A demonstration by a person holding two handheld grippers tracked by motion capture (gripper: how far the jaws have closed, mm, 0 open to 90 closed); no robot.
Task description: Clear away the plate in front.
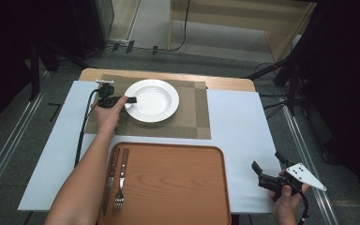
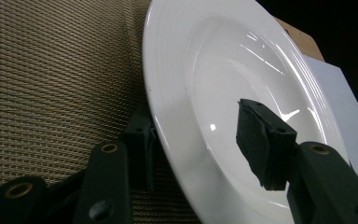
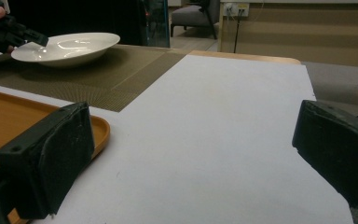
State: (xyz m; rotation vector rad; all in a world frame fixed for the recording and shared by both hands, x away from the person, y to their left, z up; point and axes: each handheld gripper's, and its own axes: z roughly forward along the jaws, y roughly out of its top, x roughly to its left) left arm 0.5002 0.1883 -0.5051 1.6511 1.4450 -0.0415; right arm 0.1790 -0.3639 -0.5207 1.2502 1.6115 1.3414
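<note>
Wooden tray (image 1: 168, 183) sits closest to the camera in the high view, near edge of the white table (image 1: 234, 117). A knife (image 1: 111, 171) and a fork (image 1: 120, 180) lie side by side on the tray's left part, handles pointing toward the plate.

White plate (image 1: 152, 100) is beyond the tray, on the woven placemat (image 1: 194, 119), toward the mat's left half. Empty, upright.

Left gripper (image 1: 127, 99) is at the plate's left rim, held by the left hand (image 1: 108, 112). In the left gripper view the rim runs between the jaws: one jaw over the inside of the plate (image 2: 223, 93), the other under the rim against the placemat (image 2: 51, 84). Jaws partly closed around the rim; upper pad looks a little clear of the surface, so not a firm clamp yet, cannot tell contact for certain.

Right gripper (image 1: 266, 168) is right of the tray, off the tray's far-right corner, over bare table, in the right hand (image 1: 286, 199). Jaws spread wide, nothing between them; right gripper view has only white table (image 3: 223, 140) between them, tray corner (image 3: 100, 130) to one side, plate (image 3: 67, 46) far off beyond the tray.
</note>
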